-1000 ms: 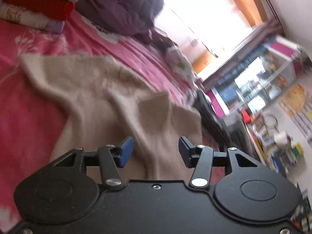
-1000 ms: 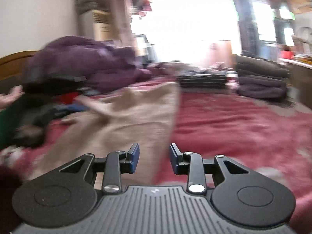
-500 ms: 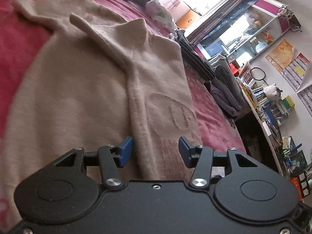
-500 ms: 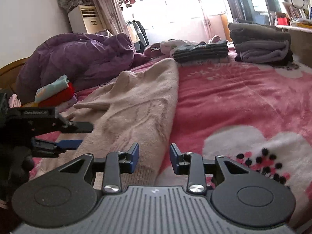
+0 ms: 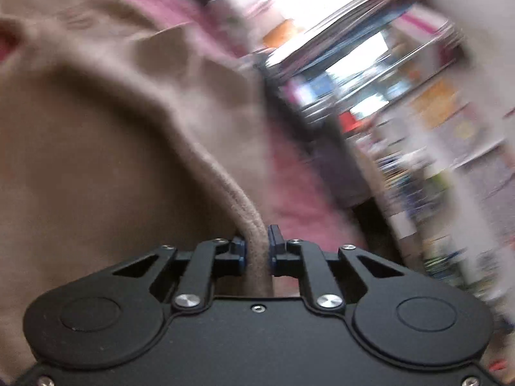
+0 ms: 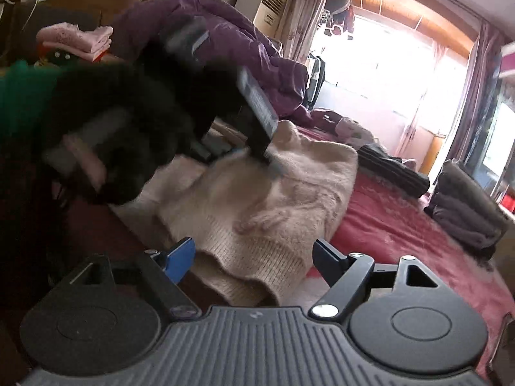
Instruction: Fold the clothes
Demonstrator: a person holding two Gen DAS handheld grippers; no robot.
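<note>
Pinching the beige sweater (image 5: 96,167), left gripper (image 5: 256,251); right gripper (image 6: 254,257) spread wide.

Red bed (image 6: 392,225), beige sweater (image 6: 273,206), folded clothes (image 6: 466,206)

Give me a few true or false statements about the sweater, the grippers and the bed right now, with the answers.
1. The left gripper is shut on the sweater. True.
2. The right gripper is clamped on the hem. False: its jaws stand wide open, with the hem lying between them.
3. The sweater is green. False: it is beige.
4. The sweater lies on a pink blanket. True.
5. A folded grey stack sits on the bed right of the sweater. True.
</note>
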